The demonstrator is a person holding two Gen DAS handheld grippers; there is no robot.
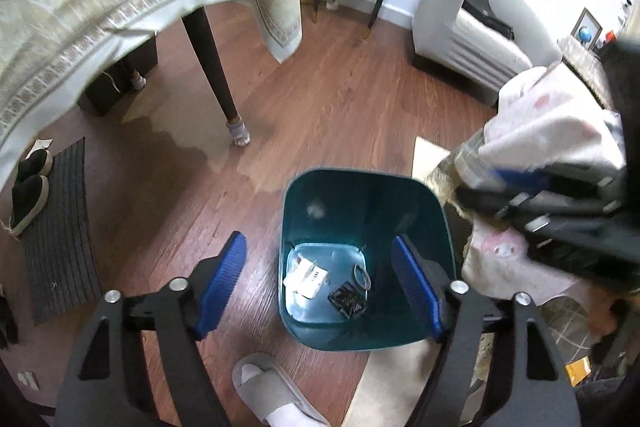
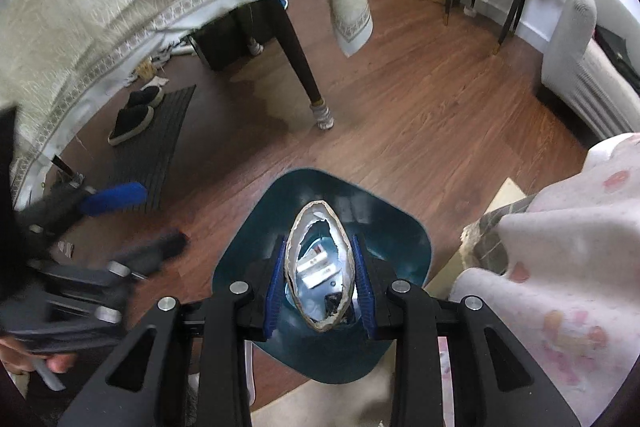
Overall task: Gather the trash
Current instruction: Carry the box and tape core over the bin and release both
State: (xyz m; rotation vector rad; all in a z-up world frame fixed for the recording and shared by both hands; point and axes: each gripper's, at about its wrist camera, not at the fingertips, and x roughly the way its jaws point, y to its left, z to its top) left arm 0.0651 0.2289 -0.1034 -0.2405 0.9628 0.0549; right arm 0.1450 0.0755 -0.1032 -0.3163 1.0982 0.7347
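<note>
Gripping a crushed cup (image 2: 320,267) in right claw (image 2: 320,291) over bin (image 2: 384,227), frame center | left claw (image 1: 320,279) spread wide, holding nothing

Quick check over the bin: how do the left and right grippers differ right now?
The left gripper is open with nothing between its blue pads, while the right gripper is shut on a squashed paper cup. The left gripper's fingers stand wide, one off to the side of the teal bin; the right gripper's sit close together above its opening. Both point down toward the bin, which already holds scraps.
</note>
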